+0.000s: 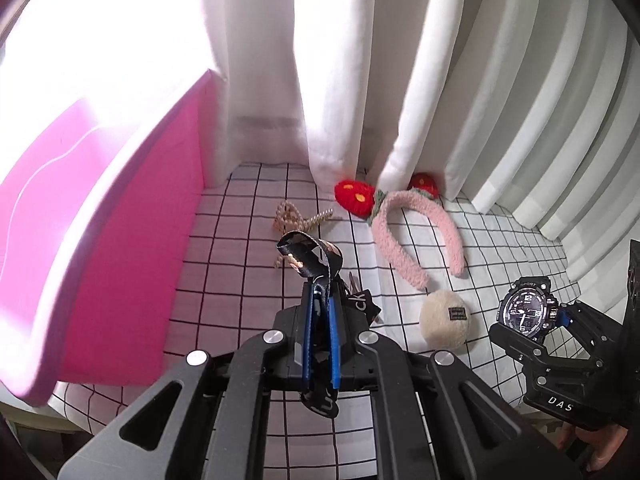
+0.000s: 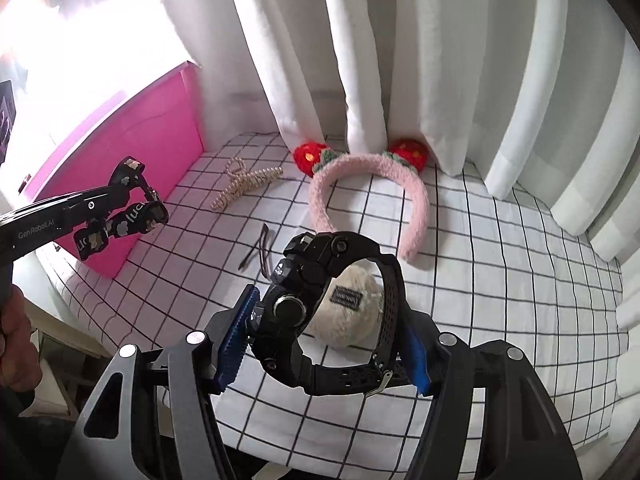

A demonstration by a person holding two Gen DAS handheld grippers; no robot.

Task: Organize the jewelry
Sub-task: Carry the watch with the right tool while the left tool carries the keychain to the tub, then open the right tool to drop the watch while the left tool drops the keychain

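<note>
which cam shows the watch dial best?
Left wrist: the black watch faces that camera, dial and hands readable, held in the right gripper. Right wrist shows only its side, crown and strap.

Both views look steeply down and forward along their own tool toward the white curtain (image 1: pixel 340 60) at the far edge of the table (image 1: pixel 224 280).

The left wrist view sits close above the left part, hard by the pink box (image 1: pixel 132 220), and catches the right tool (image 1: pixel 532 320) at its right edge.

The right wrist view hangs further right and shows the left tool (image 2: pixel 116 204) at its left.

Both share the pink headband (image 2: pixel 368 196), the pearl clip (image 1: pixel 296 220) and the cream puff (image 1: pixel 444 320).
</note>
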